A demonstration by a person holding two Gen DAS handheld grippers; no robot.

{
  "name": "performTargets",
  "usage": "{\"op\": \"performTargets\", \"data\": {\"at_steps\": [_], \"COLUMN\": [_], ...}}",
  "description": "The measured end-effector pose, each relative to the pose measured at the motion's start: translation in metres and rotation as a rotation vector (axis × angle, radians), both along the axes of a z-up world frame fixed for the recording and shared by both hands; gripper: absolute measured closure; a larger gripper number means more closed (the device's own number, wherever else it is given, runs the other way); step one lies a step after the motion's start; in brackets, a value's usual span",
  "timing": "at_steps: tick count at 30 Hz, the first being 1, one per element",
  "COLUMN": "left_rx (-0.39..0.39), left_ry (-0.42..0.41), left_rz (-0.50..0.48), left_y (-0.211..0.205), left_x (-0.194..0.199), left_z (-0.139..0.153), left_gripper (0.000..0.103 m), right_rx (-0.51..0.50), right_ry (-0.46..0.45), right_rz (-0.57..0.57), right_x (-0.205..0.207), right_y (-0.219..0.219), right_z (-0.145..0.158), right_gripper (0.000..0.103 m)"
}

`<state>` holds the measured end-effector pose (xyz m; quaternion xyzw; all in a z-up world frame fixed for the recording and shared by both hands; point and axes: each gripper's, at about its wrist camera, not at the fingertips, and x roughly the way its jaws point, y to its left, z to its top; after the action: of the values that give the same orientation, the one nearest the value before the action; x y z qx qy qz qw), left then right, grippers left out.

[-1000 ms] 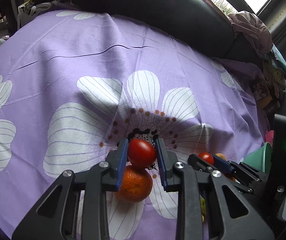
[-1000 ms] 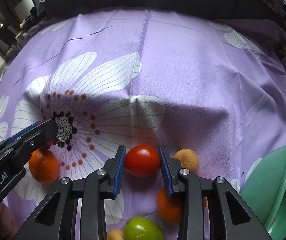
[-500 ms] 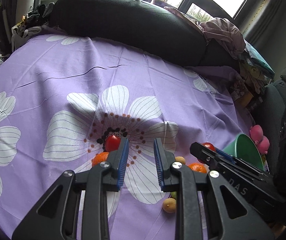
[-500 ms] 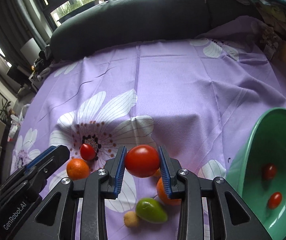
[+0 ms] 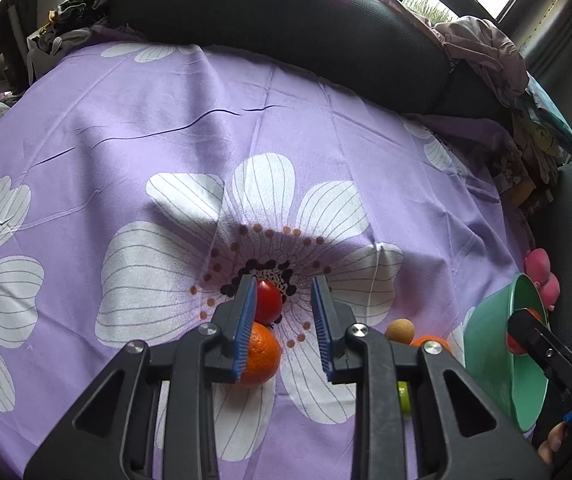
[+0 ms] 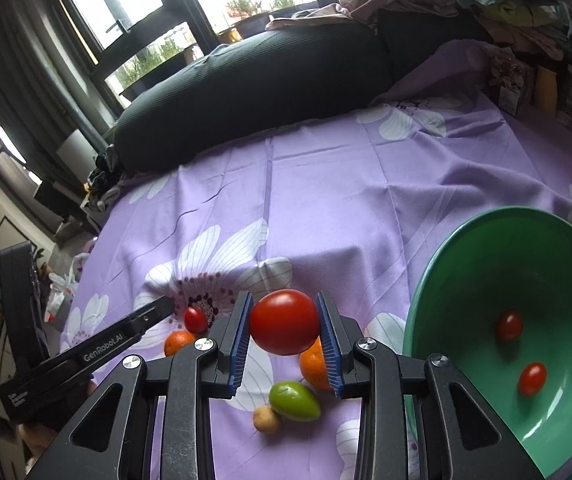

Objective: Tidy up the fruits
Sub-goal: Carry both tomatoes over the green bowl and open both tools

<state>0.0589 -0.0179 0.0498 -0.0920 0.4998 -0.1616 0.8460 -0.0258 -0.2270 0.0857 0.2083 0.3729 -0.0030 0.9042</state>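
My right gripper [image 6: 285, 322] is shut on a red tomato [image 6: 285, 321] and holds it in the air, left of the green bowl [image 6: 438, 272], which holds two small red tomatoes [image 6: 509, 326]. My left gripper [image 5: 285, 300] is open and empty over the purple cloth; a small red tomato [image 5: 268, 301] lies by its left finger, with an orange [image 5: 261, 354] just below. A green fruit [image 6: 295, 401], a second orange [image 6: 313, 366] and a small tan fruit [image 6: 267, 419] lie under my right gripper.
The purple flowered cloth [image 5: 166, 140] covers the table. A dark cushion [image 5: 286, 16] lies along the far edge. A pink toy [image 5: 540, 272] sits beyond the bowl. Clothes are piled at the back right [image 6: 486, 8].
My right gripper has lifted its tomato and moved toward the bowl. My left gripper let go of the small tomato, rose away, then came back down close beside it.
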Motion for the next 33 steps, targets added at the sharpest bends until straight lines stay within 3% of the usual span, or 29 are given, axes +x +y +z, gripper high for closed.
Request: {"op": "performTargets", "data": {"at_steps": [7,12,22,27,33], "left_rx": [0.079,0.086,0.087,0.077,0.026], "left_ry": [0.064,0.095,0.072,0.037,-0.088], "left_rz": [0.022,0.028,0.035,0.031,-0.011], "left_y": [-0.011,-0.01,-0.014,-0.015,-0.025], "left_x": [0.015,0.019,0.02,0.012,-0.015], "left_z": [-0.022,-0.033,-0.038,-0.026,0.013], "left_gripper": [0.076,0.076,0.078,0.078,0.078], "right_rx": [0.01,0.016,0.019,0.02,0.013], "right_ry": [0.001,0.005,0.01,0.003,-0.018], "right_rz": [-0.013,-0.017,-0.032,-0.046,-0.072], "right_x": [-0.003,-0.003,-0.006,-0.008,-0.015], "right_y": [-0.007,-0.01,-0.013,-0.016,-0.021], "right_z": [0.0,-0.001,-0.001,0.001,0.007], "right_gripper": [0.069,0.069,0.069,0.069,0.069]}}
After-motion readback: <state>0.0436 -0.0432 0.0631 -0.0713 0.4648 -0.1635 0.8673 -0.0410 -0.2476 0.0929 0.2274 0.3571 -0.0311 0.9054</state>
